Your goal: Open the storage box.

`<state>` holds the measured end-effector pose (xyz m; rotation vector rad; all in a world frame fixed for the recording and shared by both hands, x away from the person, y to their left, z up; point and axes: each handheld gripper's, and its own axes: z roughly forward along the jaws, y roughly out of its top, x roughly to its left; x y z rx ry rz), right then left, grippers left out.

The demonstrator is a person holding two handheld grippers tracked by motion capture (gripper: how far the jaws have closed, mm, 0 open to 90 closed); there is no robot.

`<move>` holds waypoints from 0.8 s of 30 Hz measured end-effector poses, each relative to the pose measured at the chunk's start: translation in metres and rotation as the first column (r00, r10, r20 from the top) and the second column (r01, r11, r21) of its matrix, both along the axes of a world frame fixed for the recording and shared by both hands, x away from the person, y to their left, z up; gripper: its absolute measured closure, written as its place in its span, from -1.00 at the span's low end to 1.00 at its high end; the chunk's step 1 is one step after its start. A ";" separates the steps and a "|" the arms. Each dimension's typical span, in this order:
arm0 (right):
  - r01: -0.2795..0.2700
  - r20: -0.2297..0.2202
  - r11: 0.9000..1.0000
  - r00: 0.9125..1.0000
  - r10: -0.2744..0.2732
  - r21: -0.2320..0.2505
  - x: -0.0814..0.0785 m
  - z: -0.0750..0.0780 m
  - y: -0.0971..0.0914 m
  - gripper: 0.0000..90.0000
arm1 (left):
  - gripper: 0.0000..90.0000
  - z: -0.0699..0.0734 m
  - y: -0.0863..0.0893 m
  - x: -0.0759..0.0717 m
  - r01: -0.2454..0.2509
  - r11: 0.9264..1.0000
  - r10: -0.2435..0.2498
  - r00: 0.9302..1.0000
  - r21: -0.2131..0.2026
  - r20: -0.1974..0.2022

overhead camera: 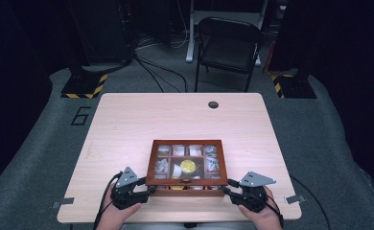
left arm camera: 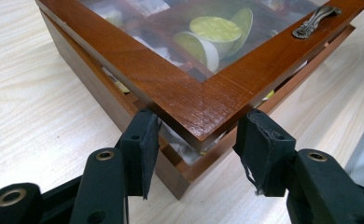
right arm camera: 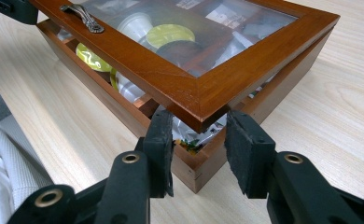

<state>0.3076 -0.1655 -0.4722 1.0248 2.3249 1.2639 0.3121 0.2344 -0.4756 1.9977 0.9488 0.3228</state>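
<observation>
Wooden box lid [left arm camera: 189, 100] raised, left gripper [left arm camera: 196, 142] – right gripper [right arm camera: 199, 140] – each clamping a front corner.

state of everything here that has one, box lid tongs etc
wooden box: on the table, upright
lid: raised slightly, a gap above the box rim
left tongs: shut on the lid's near left corner
right tongs: shut on the lid's near right corner
folding chair: unfolded, empty
</observation>
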 end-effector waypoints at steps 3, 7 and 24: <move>0.003 0.001 1.000 1.000 -0.003 0.004 0.001 0.000 -0.001 0.32 | 0.06 0.001 -0.001 0.001 0.000 1.000 0.000 1.000 0.014 0.015; 0.010 0.013 1.000 1.000 -0.010 0.005 0.002 0.002 0.000 0.24 | 0.00 0.004 -0.002 0.003 -0.001 1.000 0.001 1.000 0.014 0.026; 0.023 0.092 0.998 0.995 -0.028 0.062 0.020 0.027 -0.001 -0.03 | -0.14 0.027 0.001 0.025 -0.054 0.997 0.057 0.997 -0.048 0.052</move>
